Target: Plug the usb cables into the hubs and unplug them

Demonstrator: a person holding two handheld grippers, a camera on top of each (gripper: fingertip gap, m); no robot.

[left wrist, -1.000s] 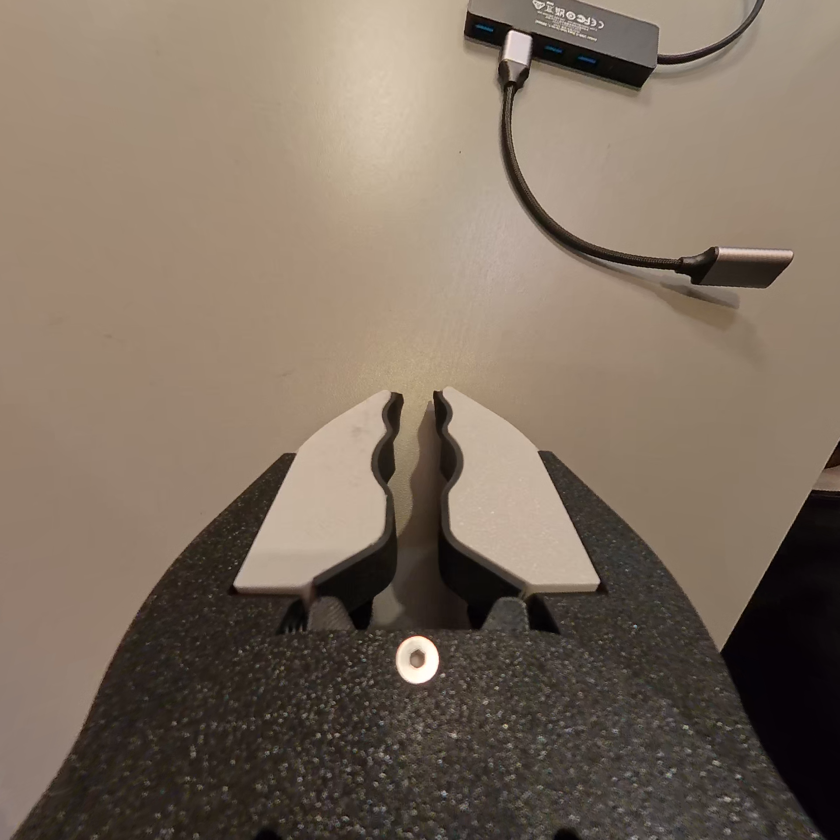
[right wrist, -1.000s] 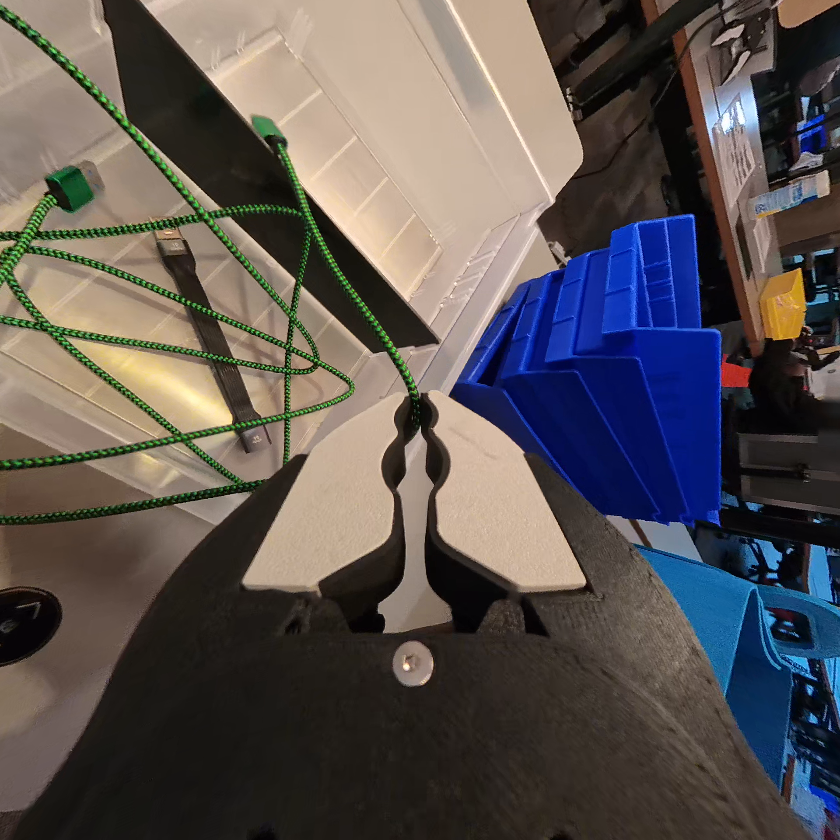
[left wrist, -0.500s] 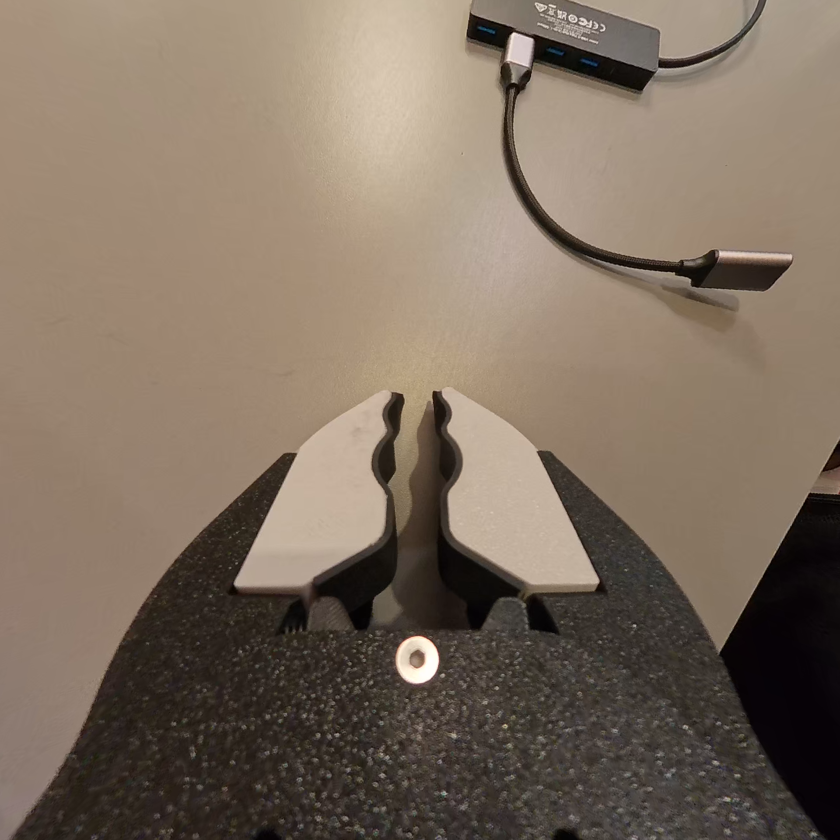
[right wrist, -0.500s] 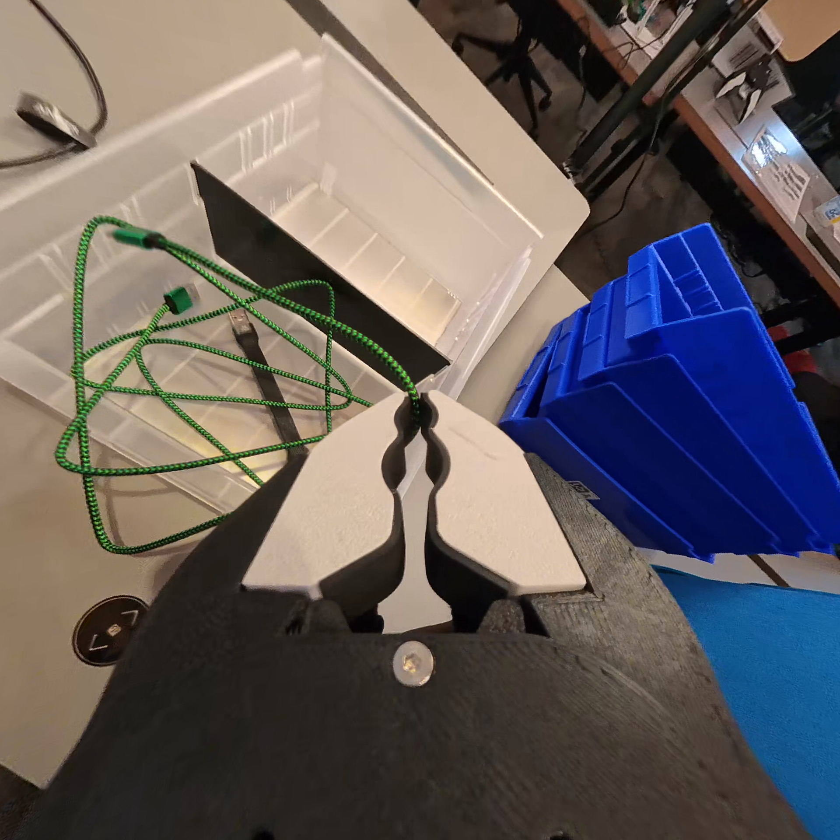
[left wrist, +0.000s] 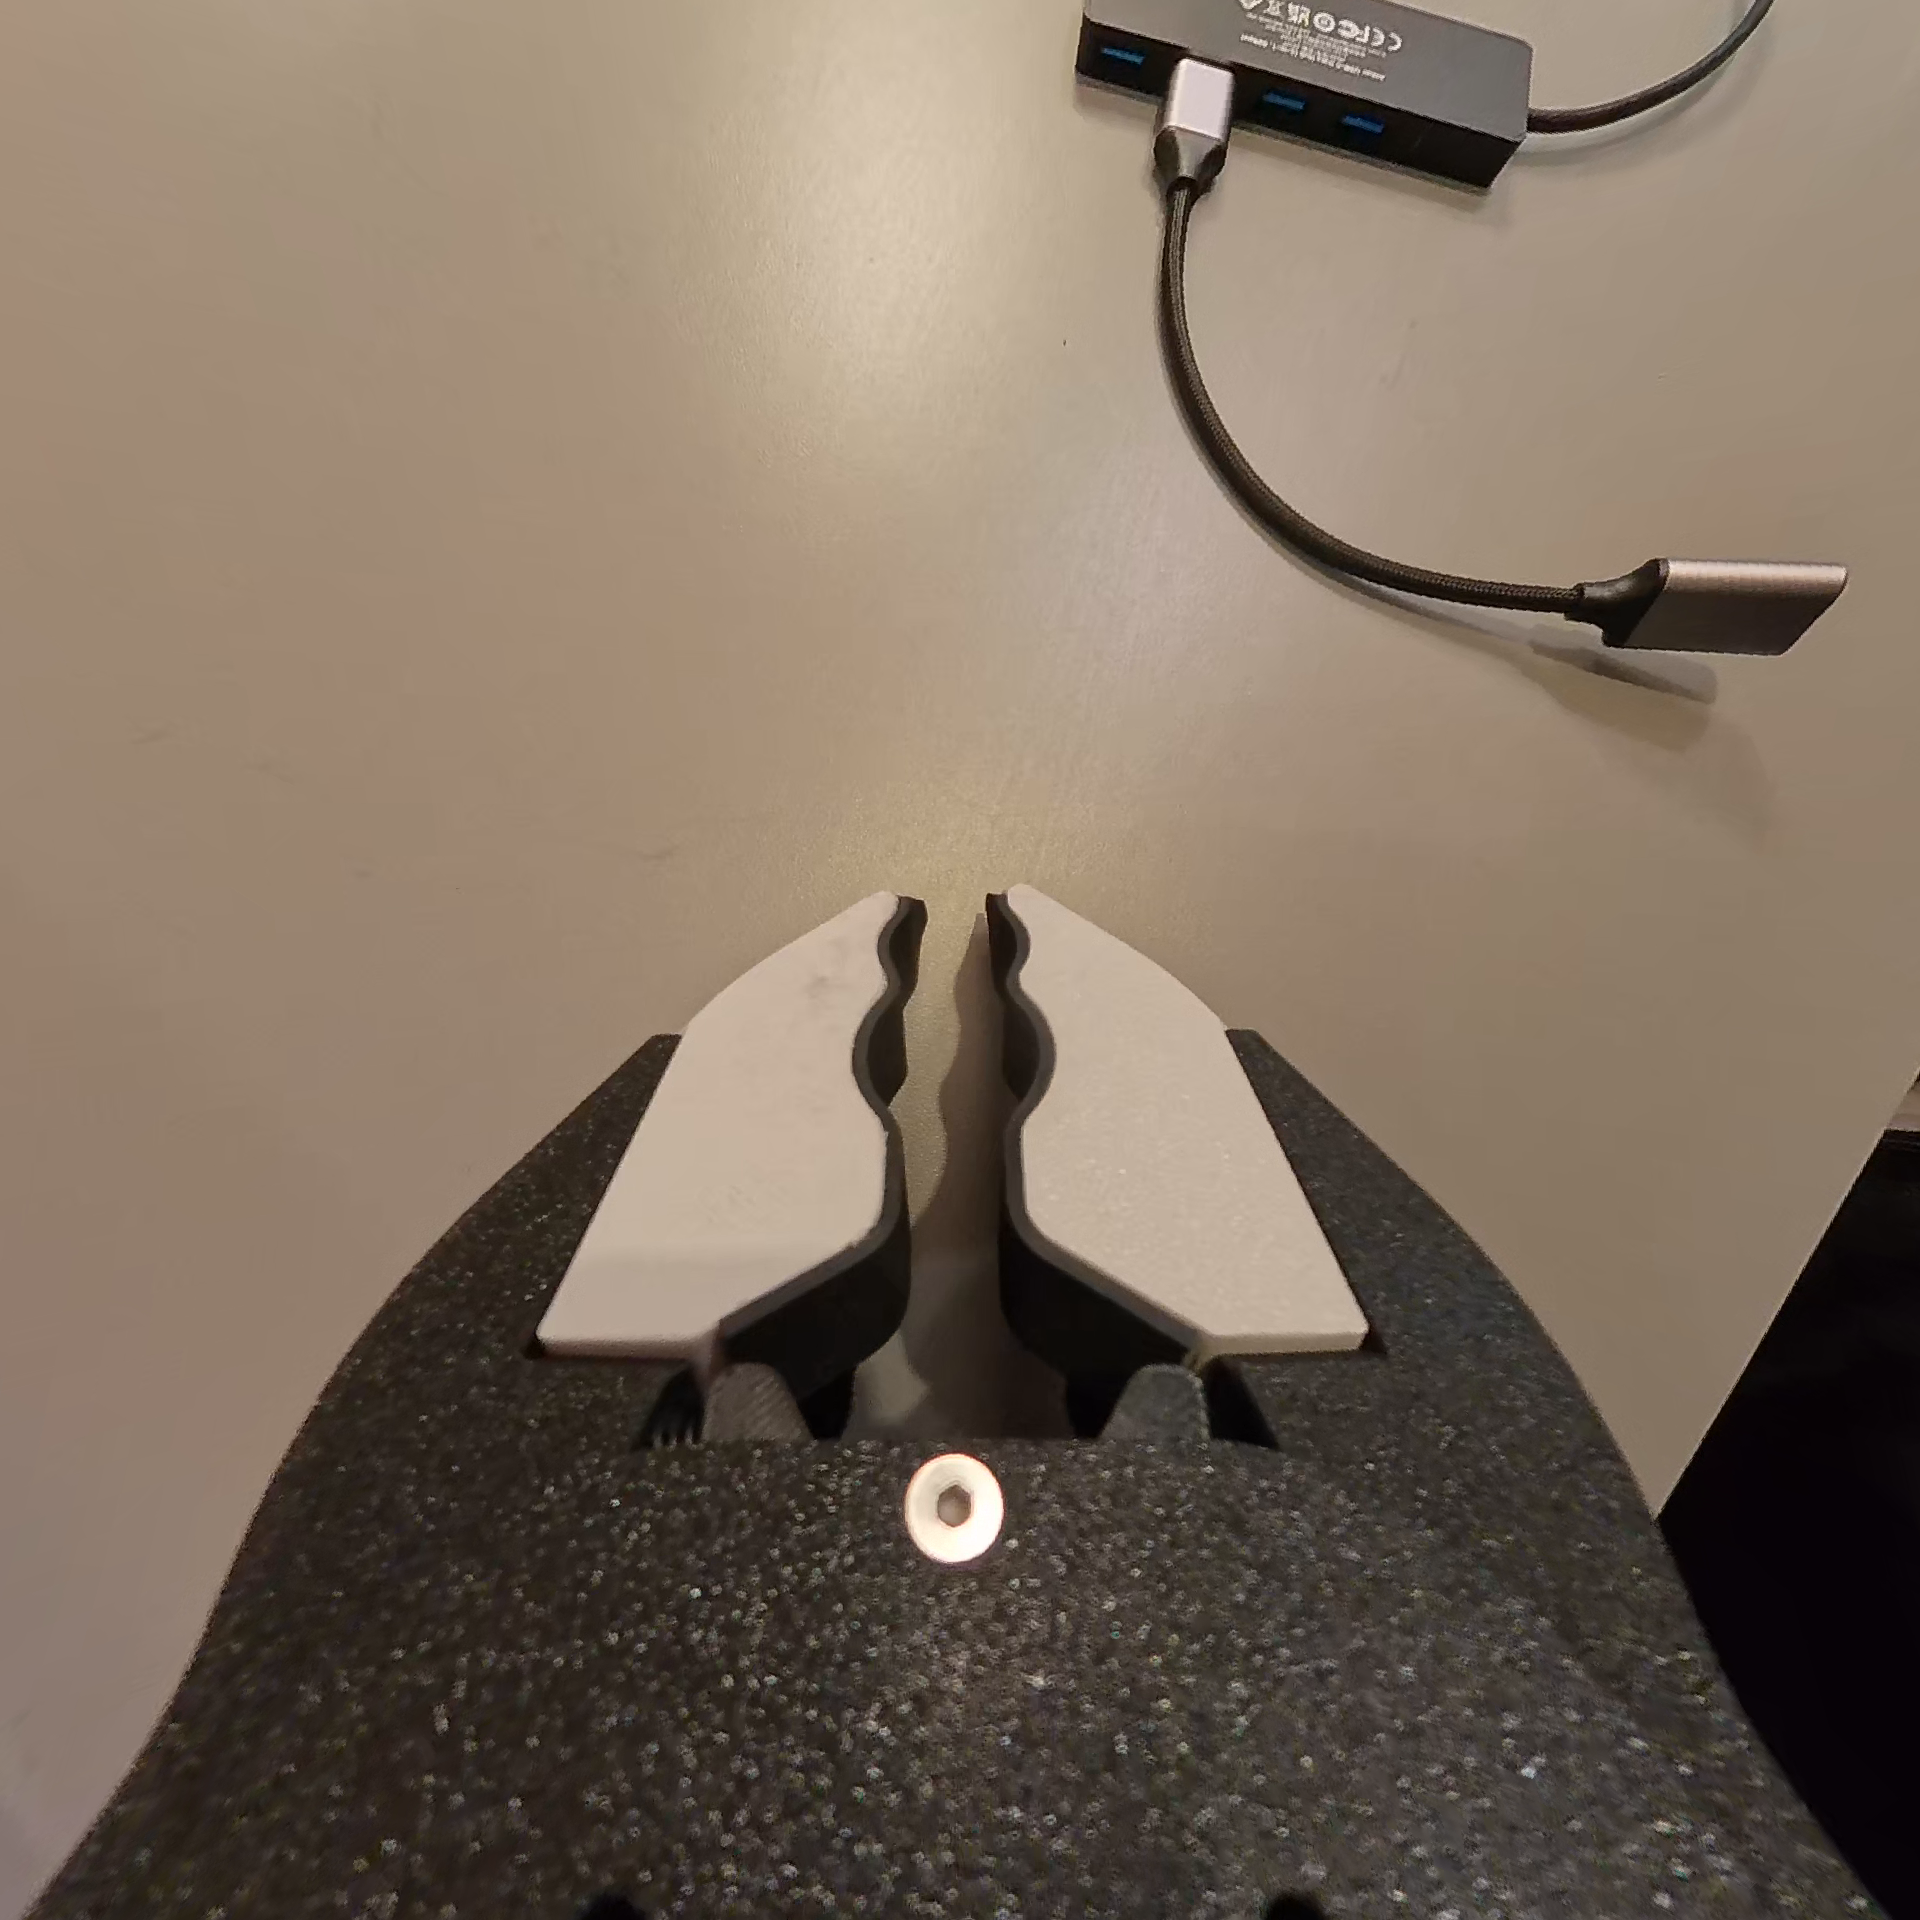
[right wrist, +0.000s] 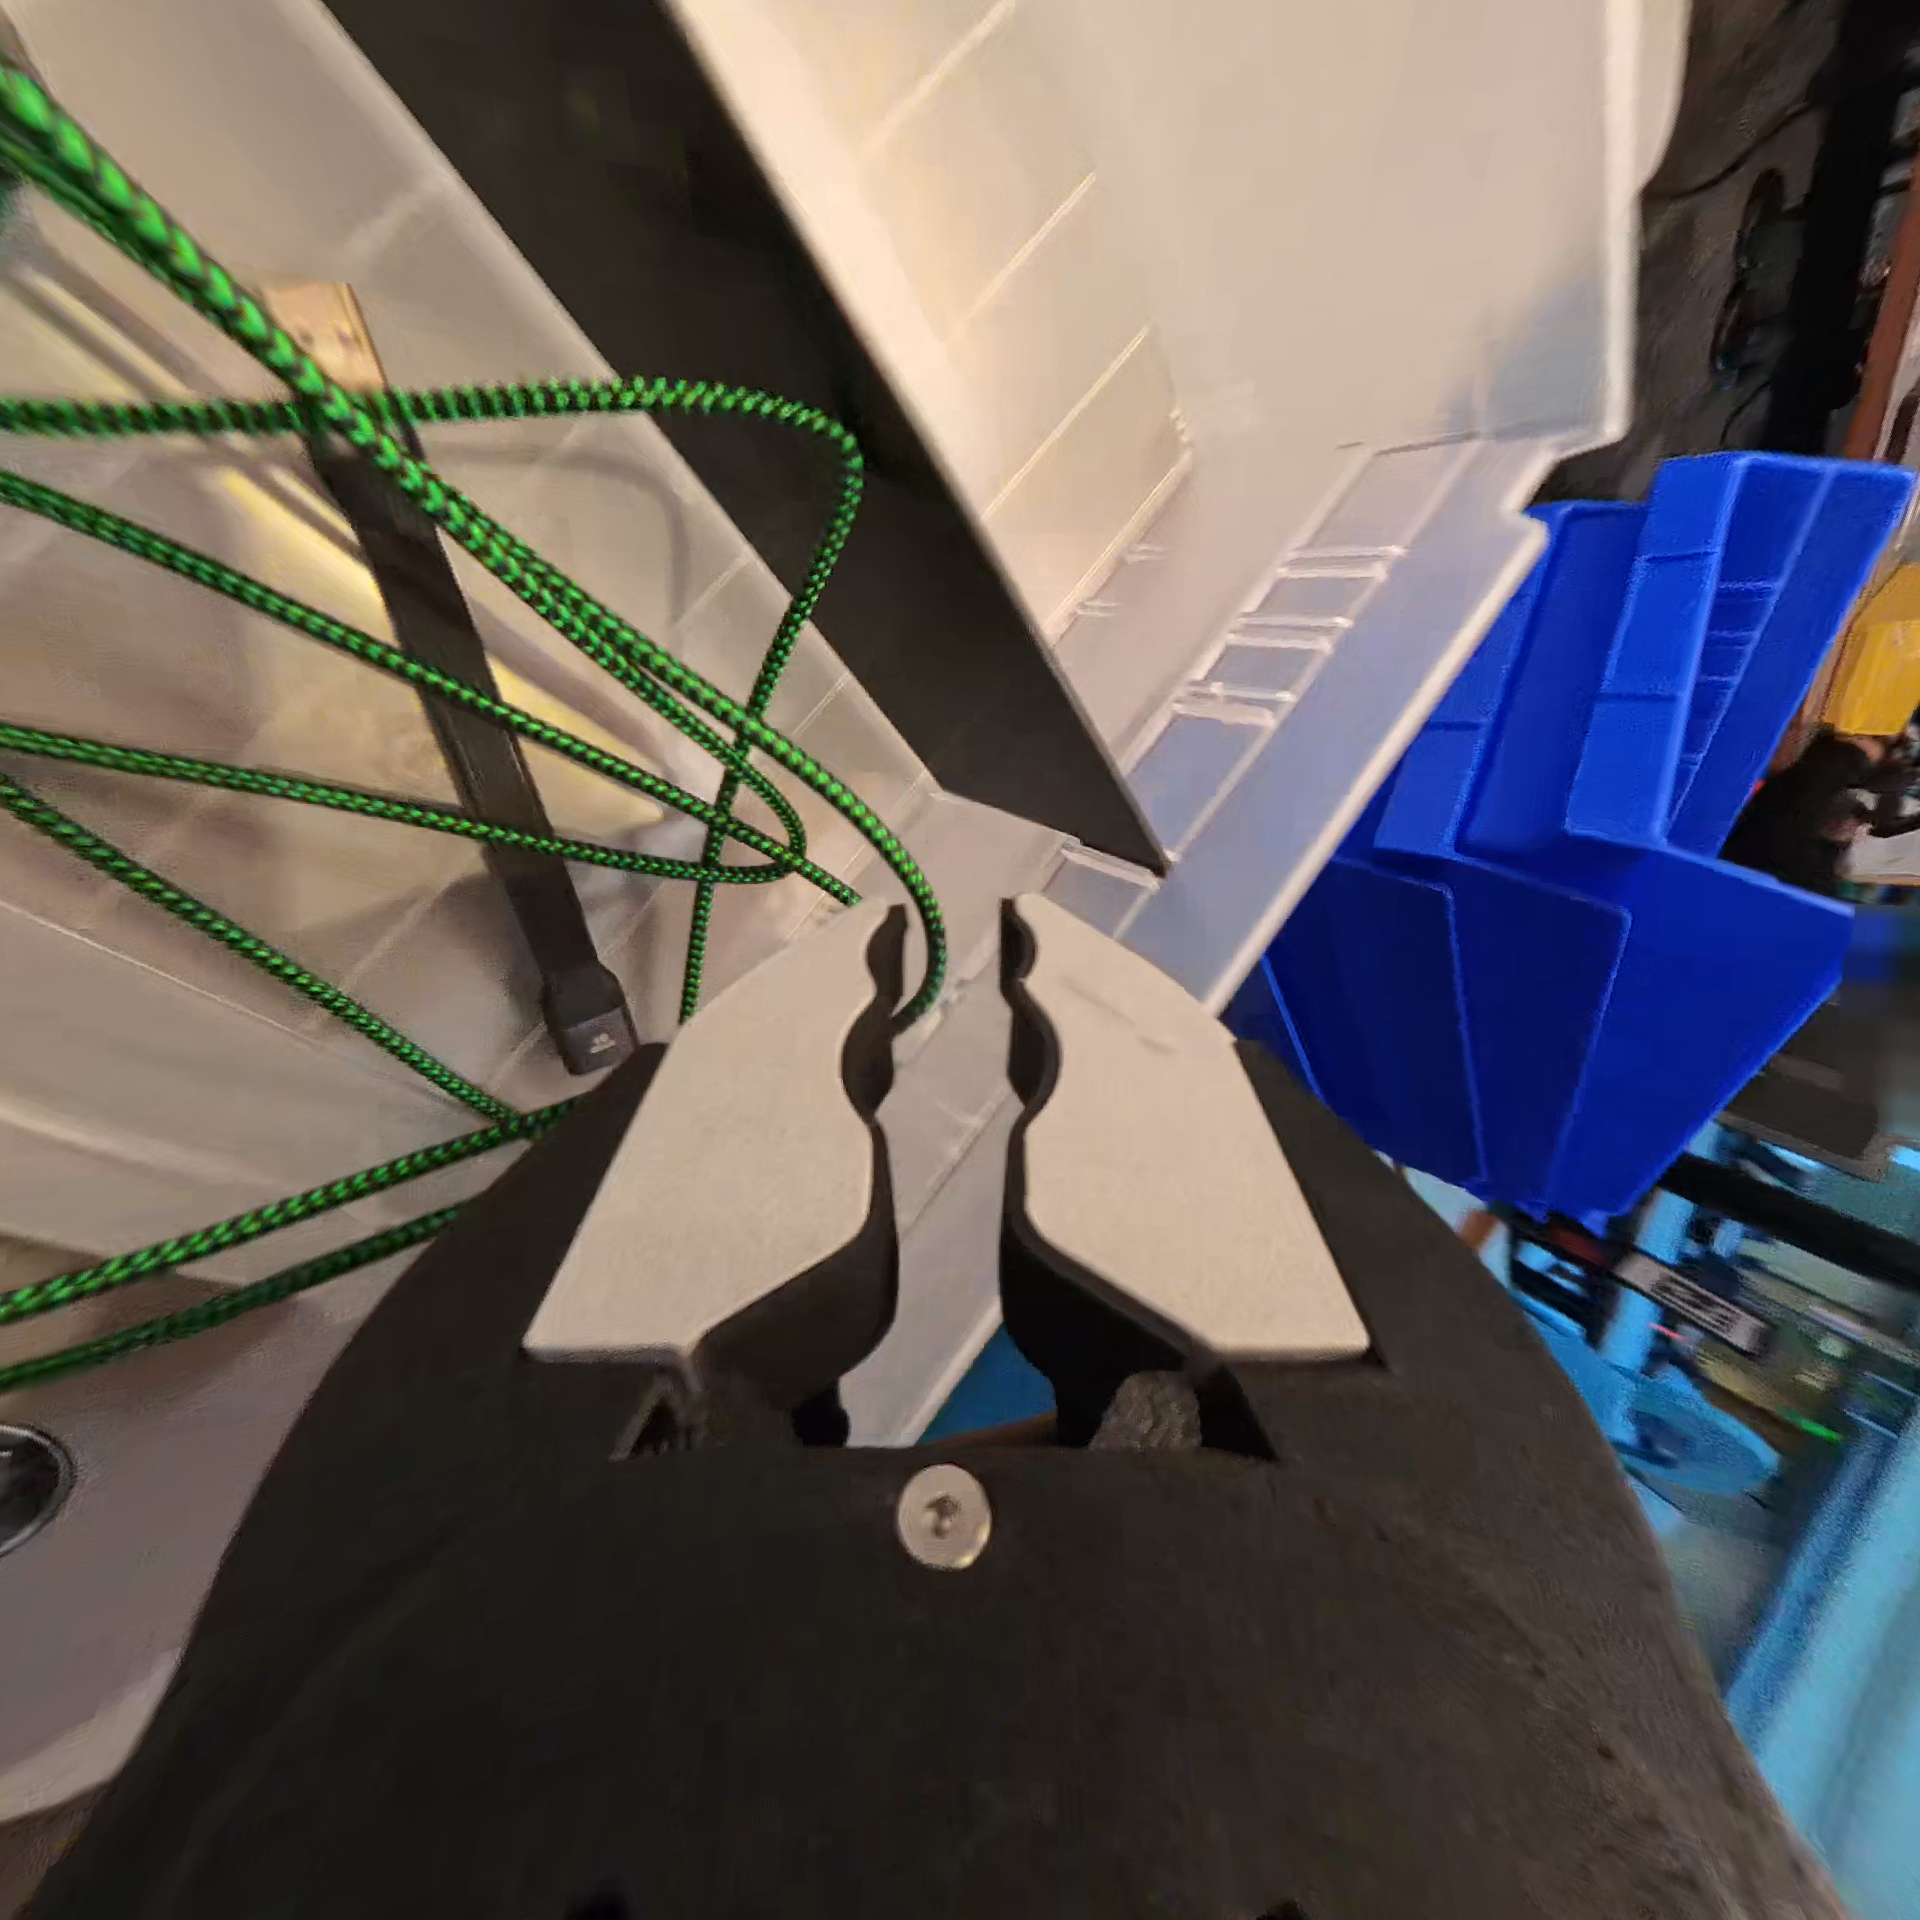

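In the left wrist view a black USB hub (left wrist: 1351, 73) lies at the top right of the beige table (left wrist: 520, 416). A black braided cable (left wrist: 1226, 457) is plugged into it by a silver plug (left wrist: 1195, 114). The cable's grey far connector (left wrist: 1725, 618) lies free at the right. My left gripper (left wrist: 956, 914) is empty, nearly shut with a narrow gap, well short of the hub. My right gripper (right wrist: 954, 925) is open. A green braided cable (right wrist: 644, 393) runs loosely between its fingers, near the left one, and loops over a clear plastic bin (right wrist: 1039, 312).
A short flat black cable (right wrist: 457, 665) lies in the clear bin, which has a black divider (right wrist: 831, 520). Stacked blue bins (right wrist: 1558, 935) stand to the right of it. The table's right edge (left wrist: 1766, 1195) drops off near my left gripper. My right fingertips sit around 65 cm from my left ones.
My right gripper has opened and let go its pinch on the green cable, and has swung in close to the clear bin. The left gripper has stayed put.
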